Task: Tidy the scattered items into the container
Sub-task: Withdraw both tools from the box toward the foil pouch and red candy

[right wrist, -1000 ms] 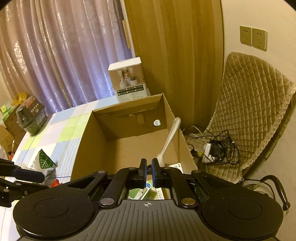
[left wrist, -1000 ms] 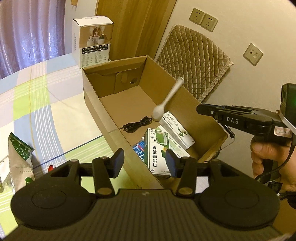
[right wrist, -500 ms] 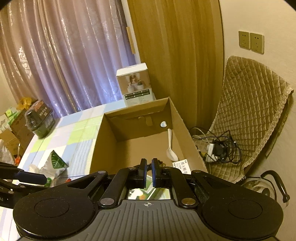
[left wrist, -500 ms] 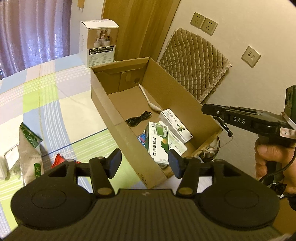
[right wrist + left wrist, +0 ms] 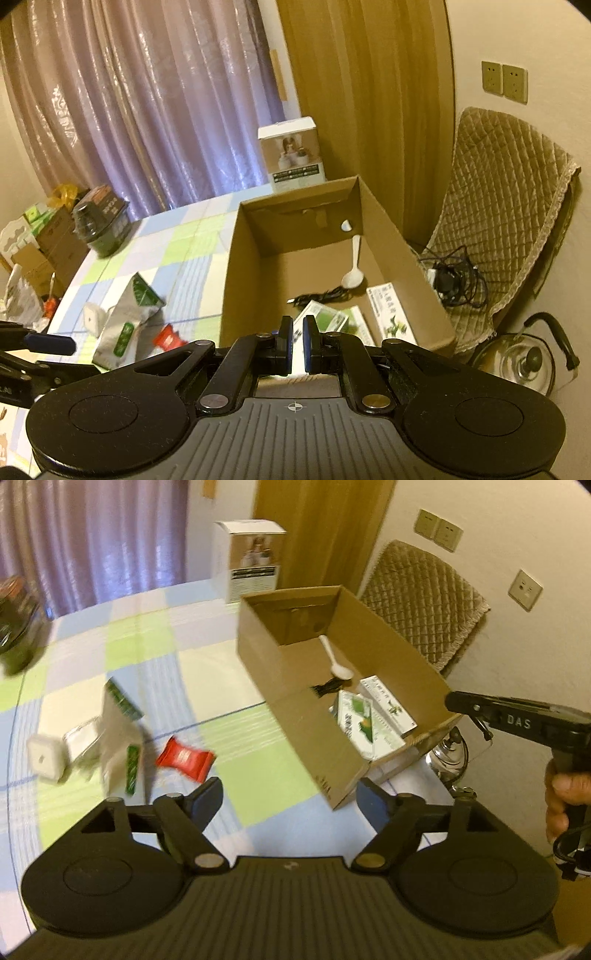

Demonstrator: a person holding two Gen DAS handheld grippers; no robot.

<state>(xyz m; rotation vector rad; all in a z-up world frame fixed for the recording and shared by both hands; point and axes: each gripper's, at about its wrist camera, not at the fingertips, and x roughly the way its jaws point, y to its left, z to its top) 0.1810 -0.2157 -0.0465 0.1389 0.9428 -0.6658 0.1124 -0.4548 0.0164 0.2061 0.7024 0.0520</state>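
An open cardboard box holds a white plastic spoon, a black cable and green-and-white medicine boxes. On the checked cloth to its left lie a red packet, a white-and-green pouch and a small white box. My left gripper is open and empty, above the cloth near the box's front corner. My right gripper hovers at the box's near end, empty, its pads almost touching.
A tall white carton stands behind the cardboard box. A quilted chair with a tangle of wires, and a kettle, sit to the right. A dark jar stands at the table's far left. A hand holds the right gripper.
The spoon, airborne above the box a second ago, now lies on the box floor. Both grippers have drawn back, and the left view has swung left over the scattered items.
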